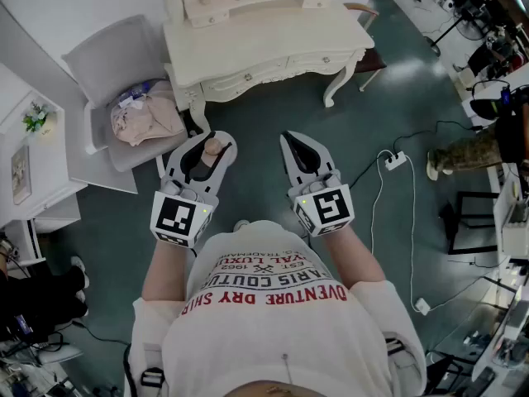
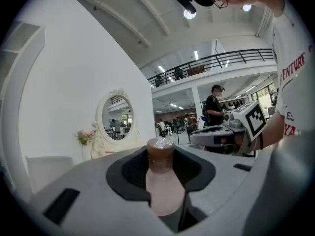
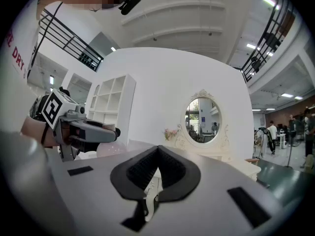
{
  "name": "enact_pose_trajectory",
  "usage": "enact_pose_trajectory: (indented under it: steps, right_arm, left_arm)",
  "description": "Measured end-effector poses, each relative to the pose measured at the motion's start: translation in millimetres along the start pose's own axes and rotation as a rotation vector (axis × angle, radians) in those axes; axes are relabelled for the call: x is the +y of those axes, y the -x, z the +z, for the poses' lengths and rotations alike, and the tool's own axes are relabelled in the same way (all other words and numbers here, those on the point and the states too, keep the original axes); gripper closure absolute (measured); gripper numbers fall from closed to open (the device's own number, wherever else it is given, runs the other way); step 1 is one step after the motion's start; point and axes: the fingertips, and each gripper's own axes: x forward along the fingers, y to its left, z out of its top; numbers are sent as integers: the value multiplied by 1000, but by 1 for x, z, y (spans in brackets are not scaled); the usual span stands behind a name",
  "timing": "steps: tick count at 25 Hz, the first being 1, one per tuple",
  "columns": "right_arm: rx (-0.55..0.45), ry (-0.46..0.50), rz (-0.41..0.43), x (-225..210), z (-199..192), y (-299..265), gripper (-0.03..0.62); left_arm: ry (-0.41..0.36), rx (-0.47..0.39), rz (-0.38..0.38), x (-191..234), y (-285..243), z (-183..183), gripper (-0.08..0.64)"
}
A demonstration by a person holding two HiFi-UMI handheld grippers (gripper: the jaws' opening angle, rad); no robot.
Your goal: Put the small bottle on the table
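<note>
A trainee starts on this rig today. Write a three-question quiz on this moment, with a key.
1. True or false: the right gripper has its fingers shut with nothing between them.
2. Where is the small bottle?
A. Between the fingers of the left gripper
B. Lying on the floor
C. Standing on a shelf
3. Fill in the blank: on the cream table ahead of the person stands an oval ____.

Key: 1 true. 2 A. 3 mirror.
</note>
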Motion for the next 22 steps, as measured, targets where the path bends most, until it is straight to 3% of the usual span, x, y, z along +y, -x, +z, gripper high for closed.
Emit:
enact_pose_trajectory:
  steps: [10,18,22]
  right_arm:
    - [6,-13,-12,7,-6,-17,594]
    - [13,-34,-77,1,-9,-41,594]
    - [45,-82,-17,-1,-31,-61,594]
  left_arm:
    - [7,-15,-11,17,2,-8,419]
    - [11,-37,-36,39,0,-12,419]
    - [29,-75,-25,51,-8,-11,419]
